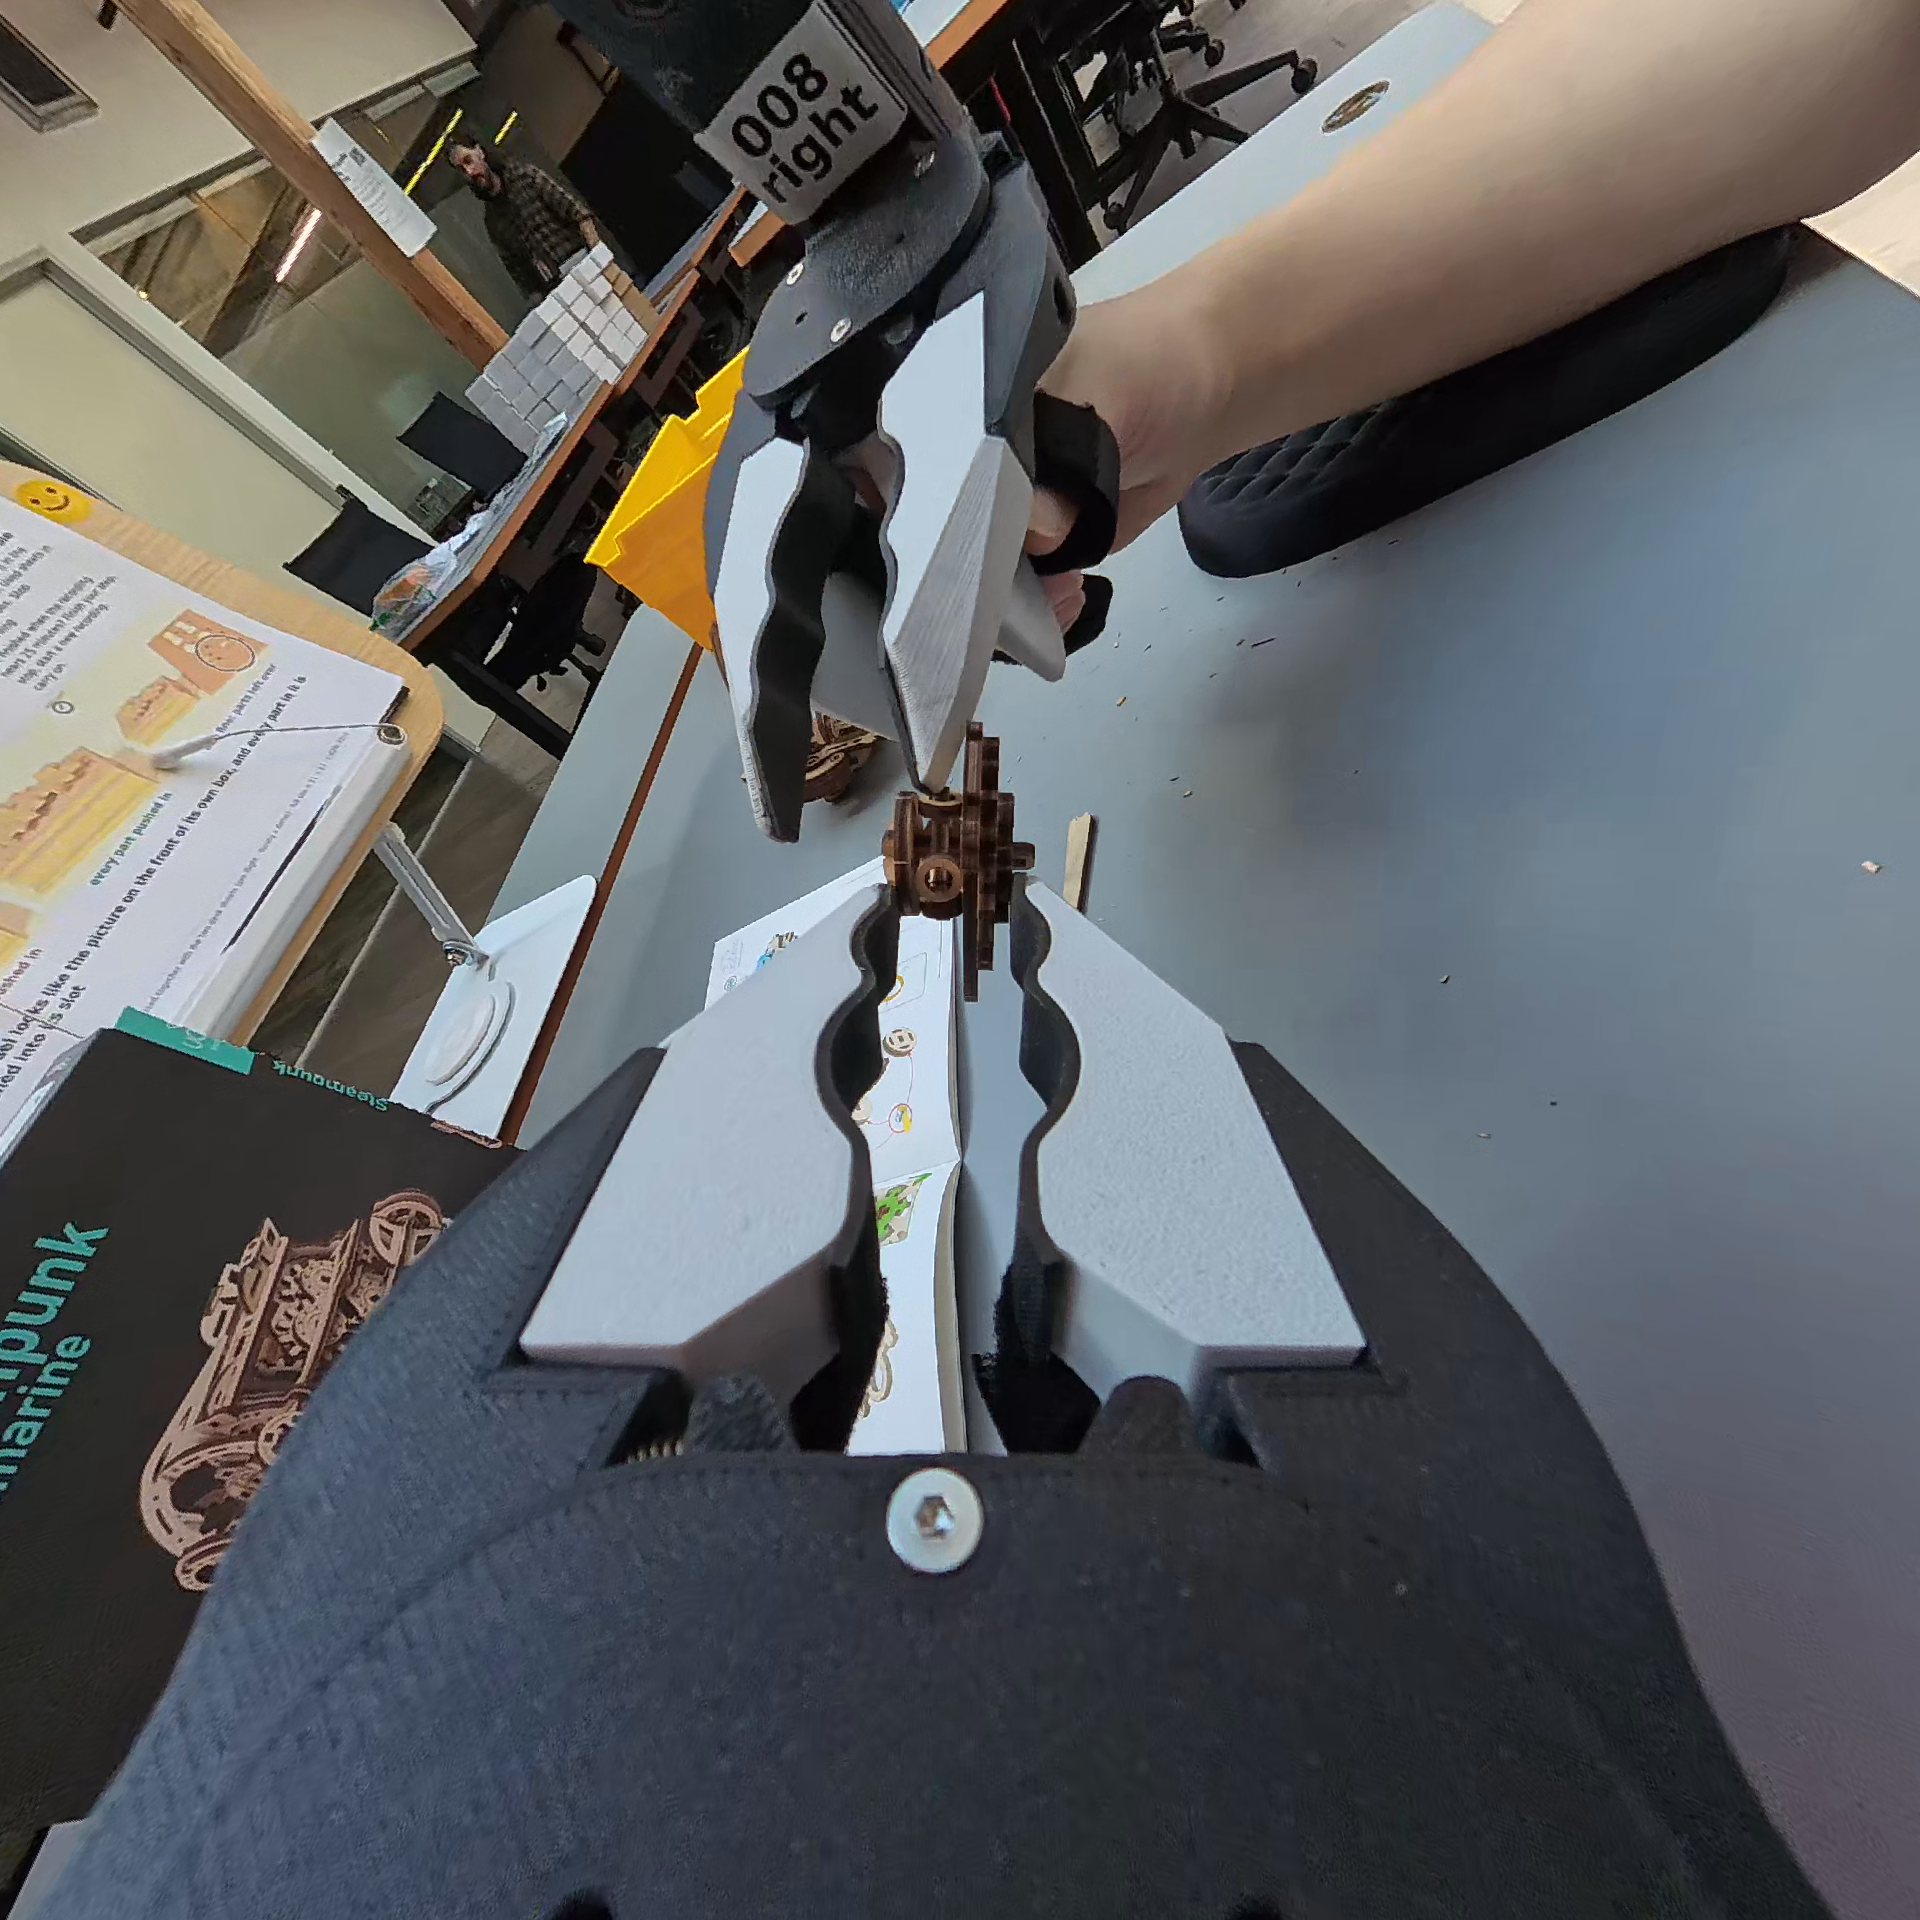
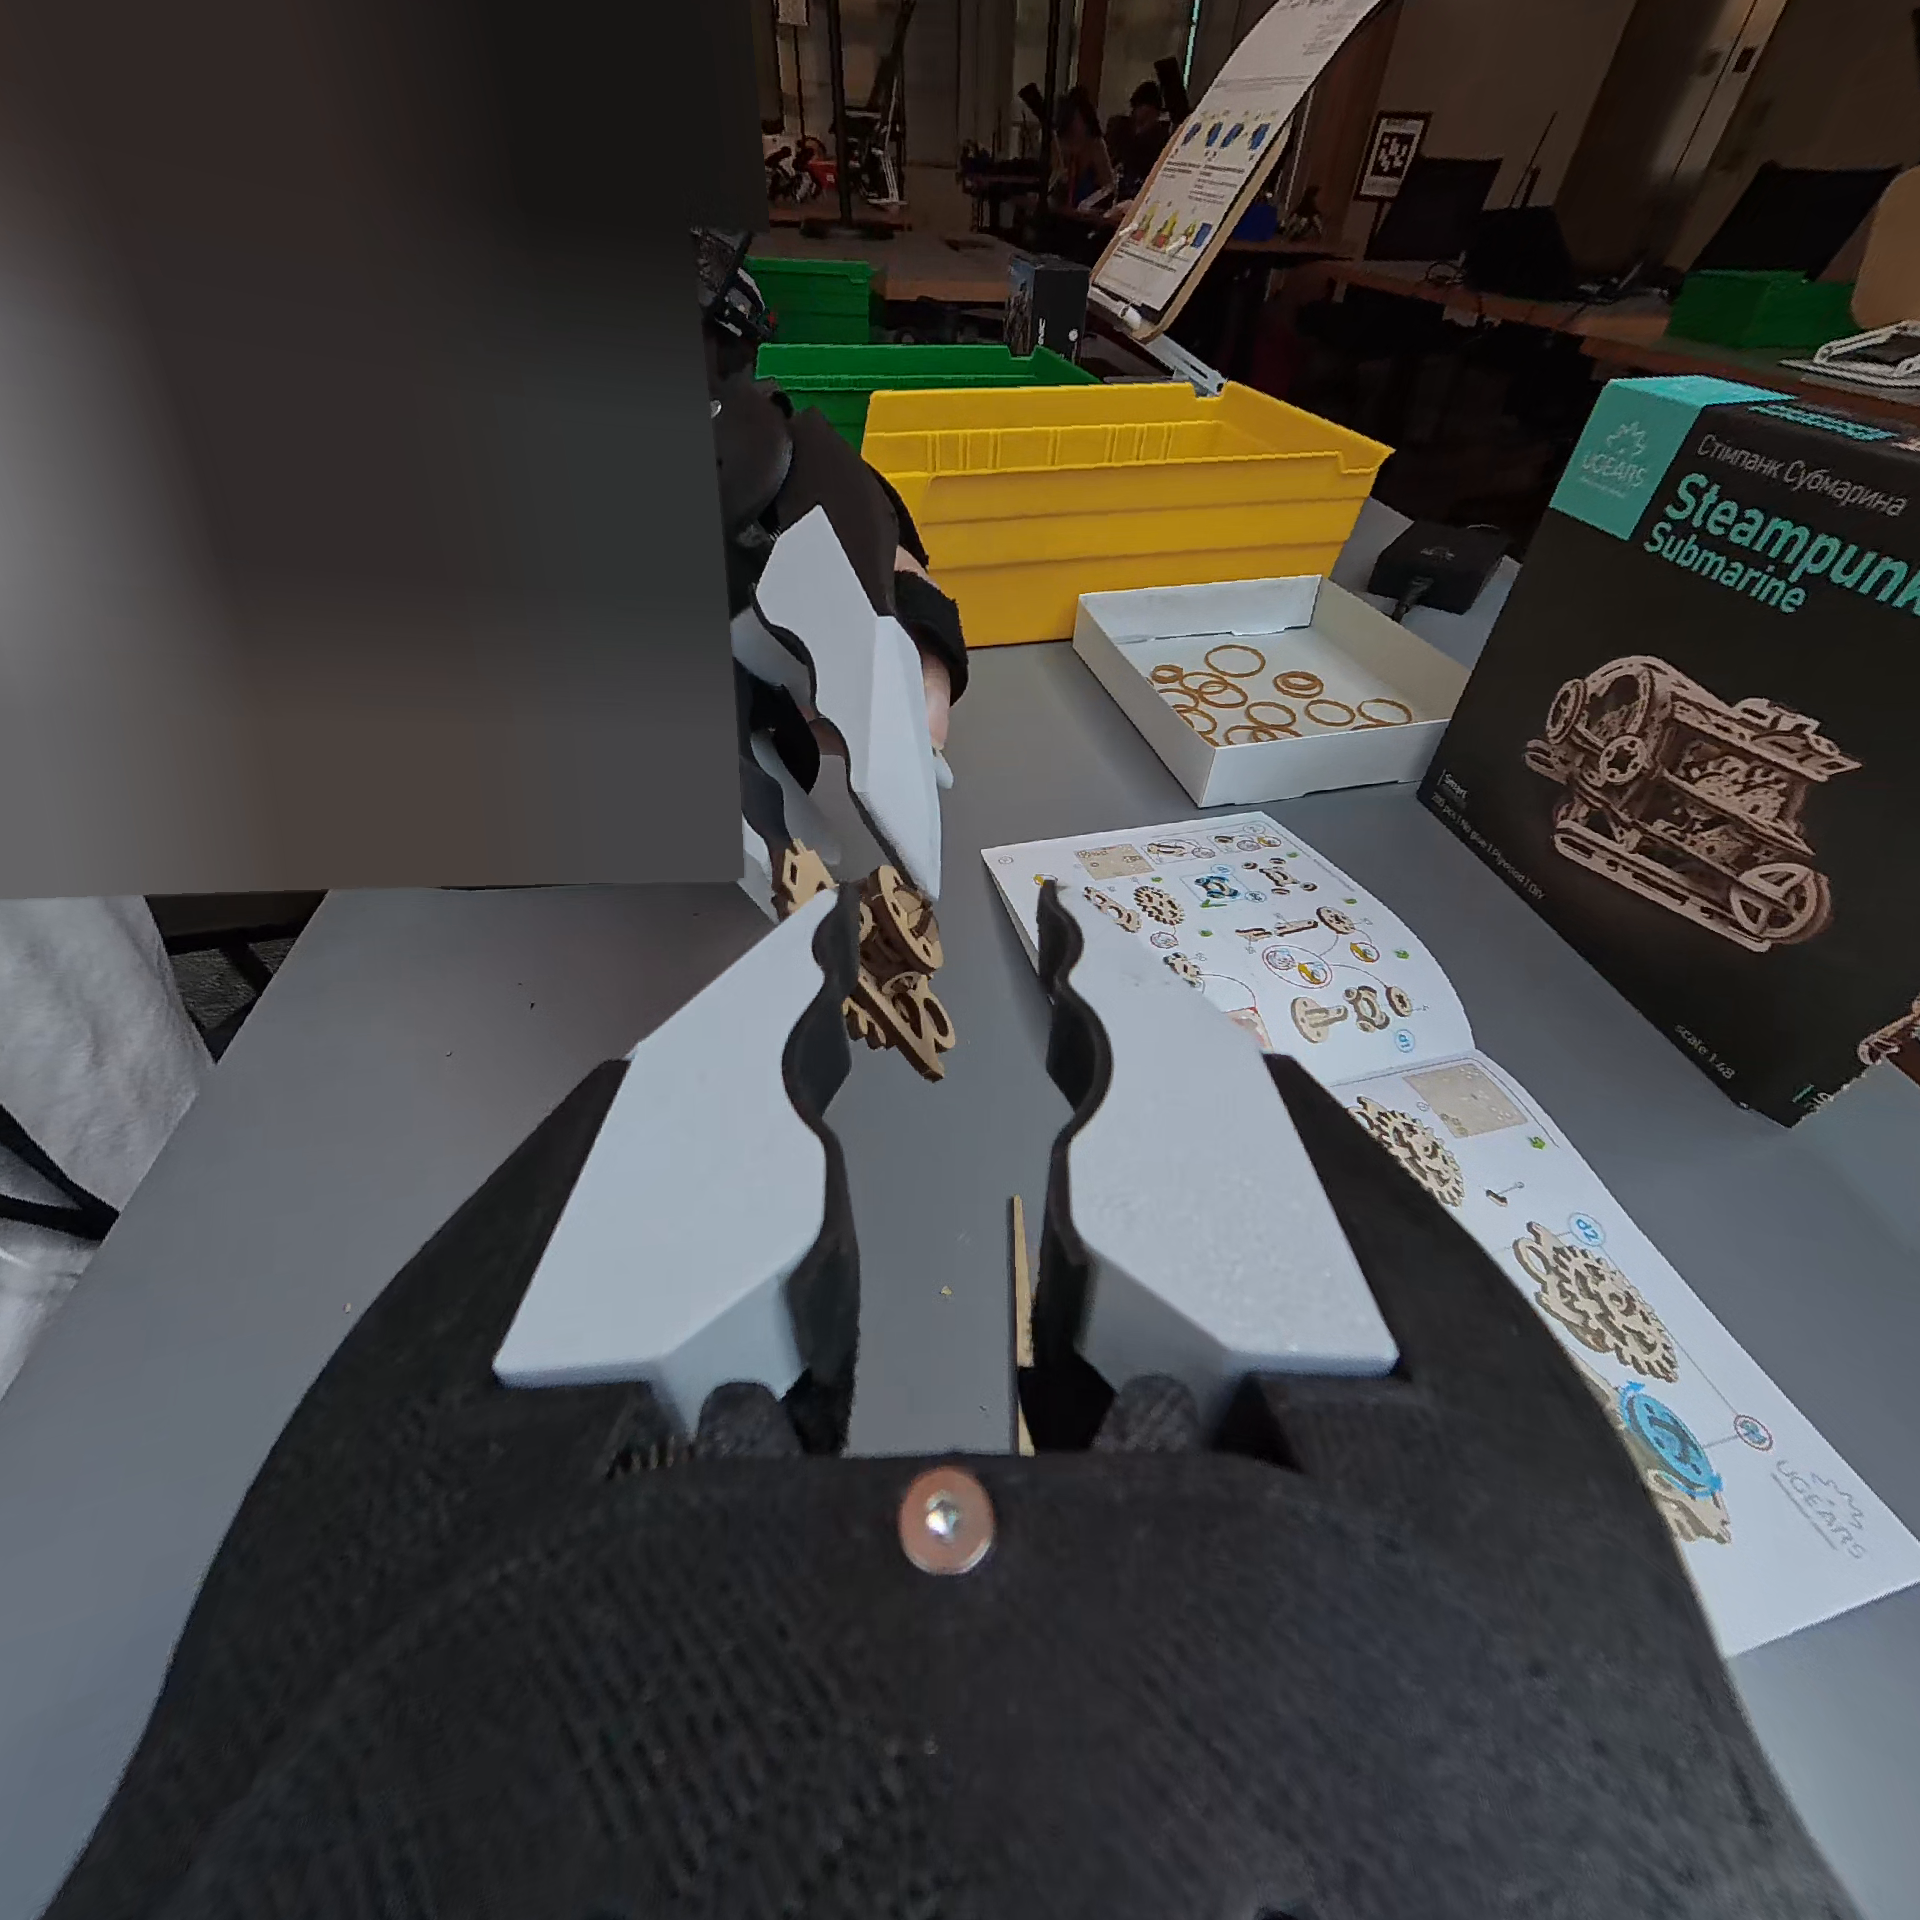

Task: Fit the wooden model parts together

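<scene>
My left claw (image 1: 951, 914) is pinched on a little brown wooden gear piece (image 1: 951, 862) and holds it up above the grey tabletop (image 1: 1558, 935). The piece sits right at the tips of my claw.

My right claw (image 1: 852, 800) comes at the gear piece from the far side. Its two fingers are apart, and one fingertip (image 1: 935, 764) touches the top of the gear piece. It holds nothing.

In the right wrist view, the gear piece (image 2: 899, 966) hangs just past my right claw (image 2: 940, 914), beside its left finger.

Under the gear piece, a paper booklet with pictures (image 2: 1299, 966) lies flat on the tabletop. Past the booklet there is a white tray (image 2: 1278, 764) with wooden rings in it. A dark box (image 2: 1704, 748) stands next to the booklet. A yellow bin (image 2: 1122, 488) sits behind the tray. A thin wooden stick (image 1: 1078, 857) lies near the gear piece.
</scene>
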The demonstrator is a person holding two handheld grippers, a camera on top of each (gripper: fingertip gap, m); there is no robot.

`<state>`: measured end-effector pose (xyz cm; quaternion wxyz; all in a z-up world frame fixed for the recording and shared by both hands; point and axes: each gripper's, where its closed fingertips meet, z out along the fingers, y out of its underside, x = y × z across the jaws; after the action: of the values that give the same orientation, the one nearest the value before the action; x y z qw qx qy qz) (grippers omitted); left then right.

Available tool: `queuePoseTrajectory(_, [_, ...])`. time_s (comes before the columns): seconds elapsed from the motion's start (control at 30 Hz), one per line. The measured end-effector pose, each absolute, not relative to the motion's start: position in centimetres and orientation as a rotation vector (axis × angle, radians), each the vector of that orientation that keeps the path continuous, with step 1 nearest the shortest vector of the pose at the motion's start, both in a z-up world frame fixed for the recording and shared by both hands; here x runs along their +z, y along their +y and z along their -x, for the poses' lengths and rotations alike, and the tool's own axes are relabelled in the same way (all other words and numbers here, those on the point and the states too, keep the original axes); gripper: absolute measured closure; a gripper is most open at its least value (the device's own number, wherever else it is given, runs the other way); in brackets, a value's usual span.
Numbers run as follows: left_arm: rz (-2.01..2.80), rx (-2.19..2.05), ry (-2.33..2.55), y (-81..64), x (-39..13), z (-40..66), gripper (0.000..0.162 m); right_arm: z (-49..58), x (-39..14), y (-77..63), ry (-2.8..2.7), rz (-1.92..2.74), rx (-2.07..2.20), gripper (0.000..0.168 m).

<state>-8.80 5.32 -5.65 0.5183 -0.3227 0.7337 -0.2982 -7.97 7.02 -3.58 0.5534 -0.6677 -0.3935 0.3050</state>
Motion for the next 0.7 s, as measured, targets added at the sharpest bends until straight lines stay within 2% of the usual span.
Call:
queuePoseTrajectory(0.3, [0.864,-0.846,1.818,4.9,-6.5,8.8,0.143,7.7,-4.2,6.8,-0.973,1.587,0.722,0.136])
queuePoseTrajectory(0.57, [1.541,-1.67,1.833,4.2,-8.0,10.2,0.143,8.3,-6.1,5.4,-1.123,1.581,0.788,0.139])
queuePoseTrajectory(0.7, [1.783,-2.11,1.617,4.6,-7.0,10.6,0.143,8.9,-6.6,4.4,-1.244,1.514,0.697,0.126])
